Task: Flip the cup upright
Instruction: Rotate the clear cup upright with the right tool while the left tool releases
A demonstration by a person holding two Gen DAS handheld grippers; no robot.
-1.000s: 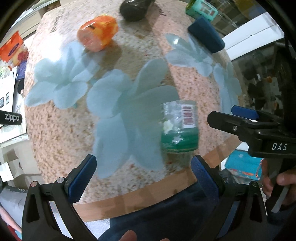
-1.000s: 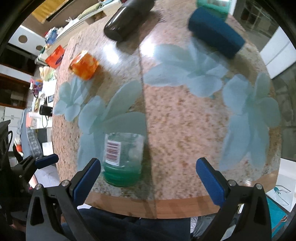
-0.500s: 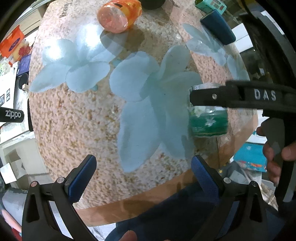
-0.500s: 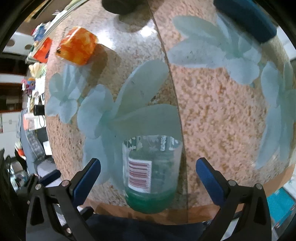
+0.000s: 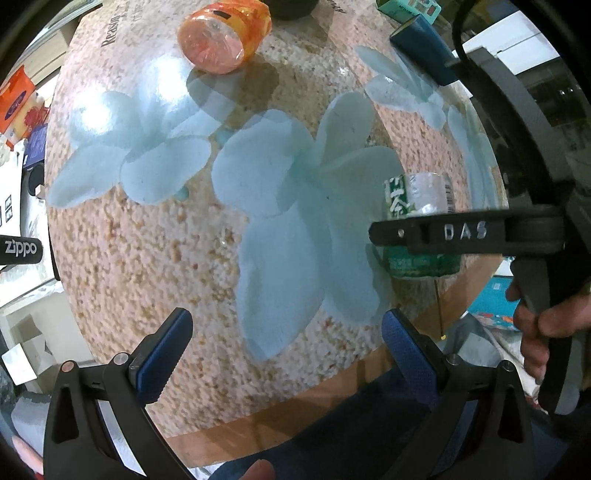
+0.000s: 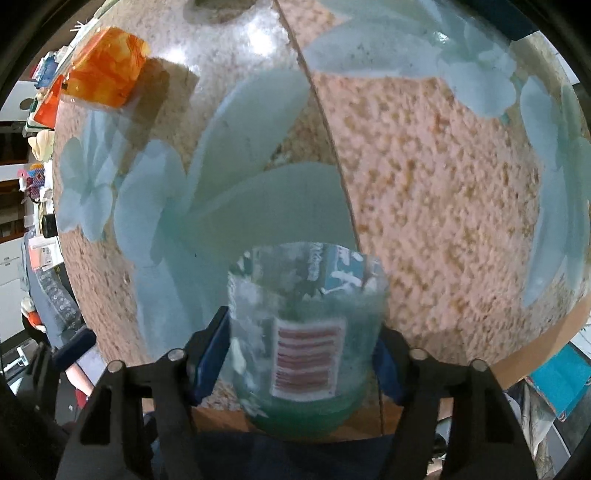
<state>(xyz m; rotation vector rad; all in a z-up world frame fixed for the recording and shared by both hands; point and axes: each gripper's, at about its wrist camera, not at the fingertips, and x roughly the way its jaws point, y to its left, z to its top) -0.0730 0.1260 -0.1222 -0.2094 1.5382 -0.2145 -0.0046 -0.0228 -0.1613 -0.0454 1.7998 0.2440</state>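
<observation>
A clear plastic cup with a green band and a barcode label stands upside down near the table's front edge. My right gripper has closed its blue pads on the cup's sides. In the left wrist view the cup shows at the right, crossed by the right gripper's black finger. My left gripper is open and empty, over the table left of the cup.
The table has a speckled cloth with pale blue flowers. An orange cup lies on its side at the back; it also shows in the right wrist view. A dark blue case lies at the back right.
My right gripper moved forward around the cup and closed on its sides. My left gripper shifted slightly left, staying open.
</observation>
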